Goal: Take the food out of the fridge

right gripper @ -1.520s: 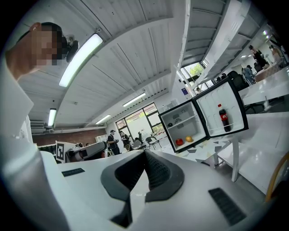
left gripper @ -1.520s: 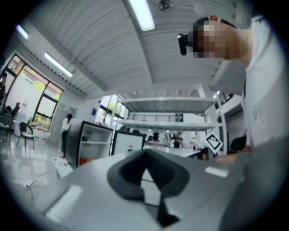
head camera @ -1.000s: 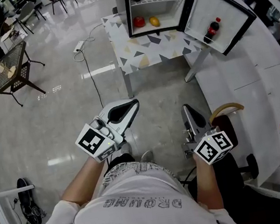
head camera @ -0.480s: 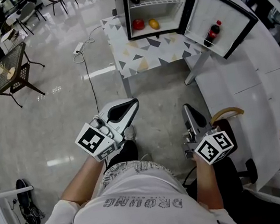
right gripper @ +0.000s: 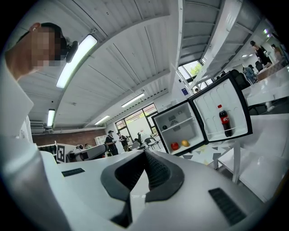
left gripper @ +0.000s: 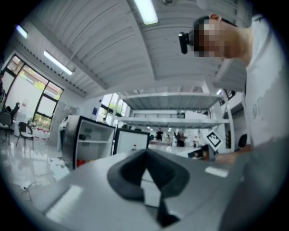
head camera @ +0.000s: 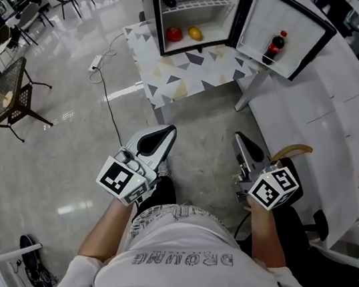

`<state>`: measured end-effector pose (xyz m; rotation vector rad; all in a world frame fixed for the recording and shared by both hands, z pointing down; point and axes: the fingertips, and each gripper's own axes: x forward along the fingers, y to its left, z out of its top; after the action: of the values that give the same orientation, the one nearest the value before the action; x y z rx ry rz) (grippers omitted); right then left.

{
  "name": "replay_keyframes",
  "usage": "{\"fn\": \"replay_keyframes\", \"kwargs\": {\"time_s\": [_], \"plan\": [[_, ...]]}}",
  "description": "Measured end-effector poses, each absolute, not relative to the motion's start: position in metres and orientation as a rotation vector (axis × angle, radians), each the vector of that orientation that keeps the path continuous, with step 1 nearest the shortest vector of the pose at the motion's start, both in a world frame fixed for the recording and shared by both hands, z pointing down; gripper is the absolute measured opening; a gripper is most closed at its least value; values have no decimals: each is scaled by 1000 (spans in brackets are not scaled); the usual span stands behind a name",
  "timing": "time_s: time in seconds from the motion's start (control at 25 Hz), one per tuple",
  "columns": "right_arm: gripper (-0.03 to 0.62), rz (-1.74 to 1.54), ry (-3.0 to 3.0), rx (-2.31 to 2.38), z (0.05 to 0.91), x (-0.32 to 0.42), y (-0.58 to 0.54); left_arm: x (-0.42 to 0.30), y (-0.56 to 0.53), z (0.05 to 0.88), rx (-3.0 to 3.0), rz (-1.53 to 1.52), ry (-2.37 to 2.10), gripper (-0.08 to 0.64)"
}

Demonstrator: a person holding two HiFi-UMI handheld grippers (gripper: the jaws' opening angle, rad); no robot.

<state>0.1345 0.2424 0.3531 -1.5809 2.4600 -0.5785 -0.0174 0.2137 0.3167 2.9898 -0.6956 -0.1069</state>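
- Standing open on the patterned worktop (head camera: 181, 71), the fridge (head camera: 208, 14) is holding the food: a red fruit (head camera: 173, 33) and a yellow fruit (head camera: 195, 33) are lying side by side on its floor, and a dark item (head camera: 168, 0) is sitting on the shelf above.
- A dark bottle (head camera: 274, 44) with a red label is standing in the swung-out door (head camera: 282, 5); its print is too small to read.
- Bare floor is lying between the person and the worktop, with a white counter (head camera: 327, 116) running along the right and a power strip (head camera: 94, 63) trailing its cable at the left.
- The left tool (head camera: 171, 132) and the right tool (head camera: 238, 139) are both staying clenched on nothing, well apart from the fridge.
- Compared with a second ago, the fridge and worktop are sitting further left in the head view, while both tools are keeping their places.
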Motion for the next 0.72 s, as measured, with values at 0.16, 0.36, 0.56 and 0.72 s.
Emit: {"fn": "replay_keyframes", "kwargs": {"time_s": [0.16,0.36,0.56,0.72], "plan": [[-6,-606,2446,-1588,359,136,216,-17,186,321,2986,-91,-686,8],[-6,-627,2436,-1597,368,133,176,-21,147,328,2972,-79,-685,8],[-6,-651,2429,-1604,374,127,132,-27,104,338,2948,-58,-673,8],[-6,-670,2428,-1626,379,123,96,-29,65,344,2934,-41,-656,8]]}}
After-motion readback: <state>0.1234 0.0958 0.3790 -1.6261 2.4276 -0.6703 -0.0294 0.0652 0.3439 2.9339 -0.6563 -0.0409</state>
